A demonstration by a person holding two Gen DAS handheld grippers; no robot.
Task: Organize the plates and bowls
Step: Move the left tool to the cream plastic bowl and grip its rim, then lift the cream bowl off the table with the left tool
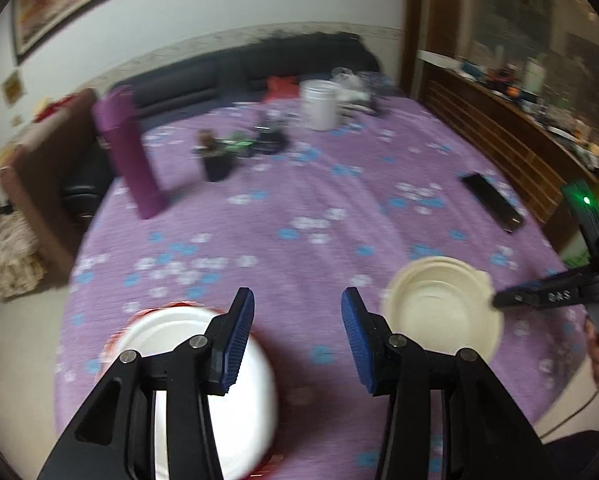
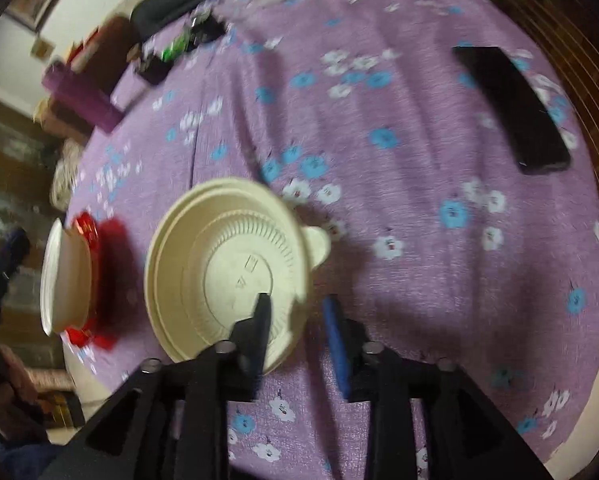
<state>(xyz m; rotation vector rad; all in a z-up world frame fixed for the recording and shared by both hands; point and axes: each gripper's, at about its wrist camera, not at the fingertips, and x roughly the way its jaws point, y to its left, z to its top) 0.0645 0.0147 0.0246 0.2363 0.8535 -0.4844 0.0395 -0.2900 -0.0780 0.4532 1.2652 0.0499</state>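
A cream bowl [image 2: 235, 264] lies on the purple flowered cloth; it also shows in the left wrist view [image 1: 439, 312]. My right gripper [image 2: 299, 320] is open at its near right rim, with the left finger over the bowl and the right finger outside it. A white bowl [image 1: 227, 384] sits on a red plate [image 2: 99, 240]; the bowl also shows in the right wrist view [image 2: 63, 276]. My left gripper [image 1: 297, 336] is open and empty, its left finger over the white bowl's right edge.
A purple flask [image 1: 127, 152], a small dark pot [image 1: 215, 156], a white jar [image 1: 319, 104] and clutter stand toward the far side. A black phone [image 2: 511, 108] lies at the right. A dark sofa [image 1: 239, 68] and a wooden cabinet [image 1: 499, 120] lie beyond the table.
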